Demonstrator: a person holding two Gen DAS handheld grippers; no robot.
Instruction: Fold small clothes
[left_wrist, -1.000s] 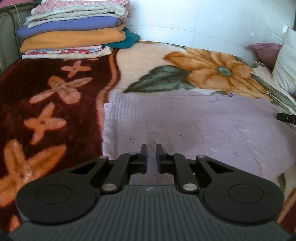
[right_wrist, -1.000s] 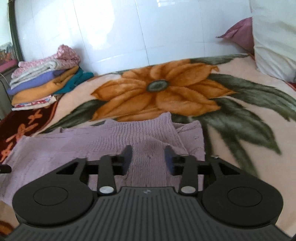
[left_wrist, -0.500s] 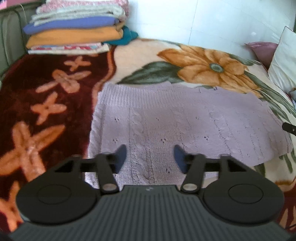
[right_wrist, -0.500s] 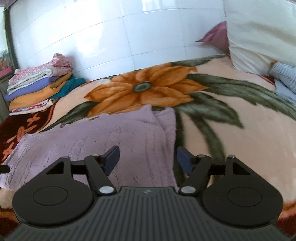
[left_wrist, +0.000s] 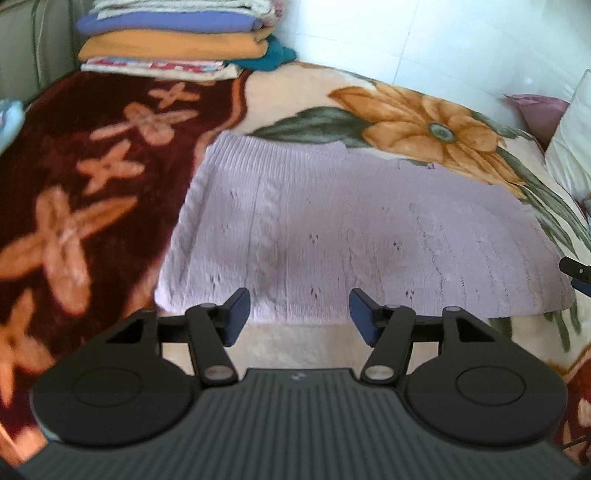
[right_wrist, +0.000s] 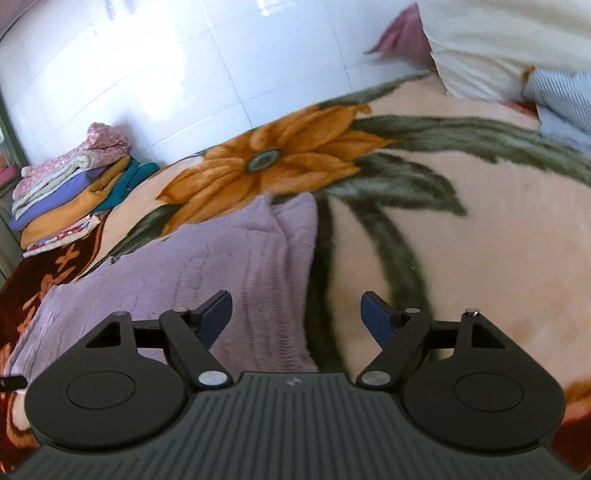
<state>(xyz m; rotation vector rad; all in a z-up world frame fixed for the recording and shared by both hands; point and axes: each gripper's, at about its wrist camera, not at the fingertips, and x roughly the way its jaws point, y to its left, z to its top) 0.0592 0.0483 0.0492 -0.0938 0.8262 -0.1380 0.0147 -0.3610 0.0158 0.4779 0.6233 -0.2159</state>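
Note:
A lilac knitted sweater (left_wrist: 351, 229) lies folded flat on the flowered blanket (left_wrist: 424, 122). My left gripper (left_wrist: 299, 315) hovers open over the sweater's near edge, nothing between its fingers. In the right wrist view the same lilac sweater (right_wrist: 207, 266) spreads to the left, its folded end beside a green leaf stem. My right gripper (right_wrist: 295, 314) is above that end with its jaws opening, the pads clear of the cloth. A black tip of the right gripper (left_wrist: 576, 271) shows at the right edge of the left wrist view.
A stack of folded clothes (left_wrist: 177, 40) sits at the far left corner by the white tiled wall (right_wrist: 184, 66). Pillows (right_wrist: 491, 40) and a striped grey cloth (right_wrist: 561, 99) lie at the right. The blanket's dark red part (left_wrist: 74, 177) is left of the sweater.
Both grippers went from nearly shut to open and let the sweater go. Both pulled back towards the near side, the right one also rolling and shifting right of the sweater's end.

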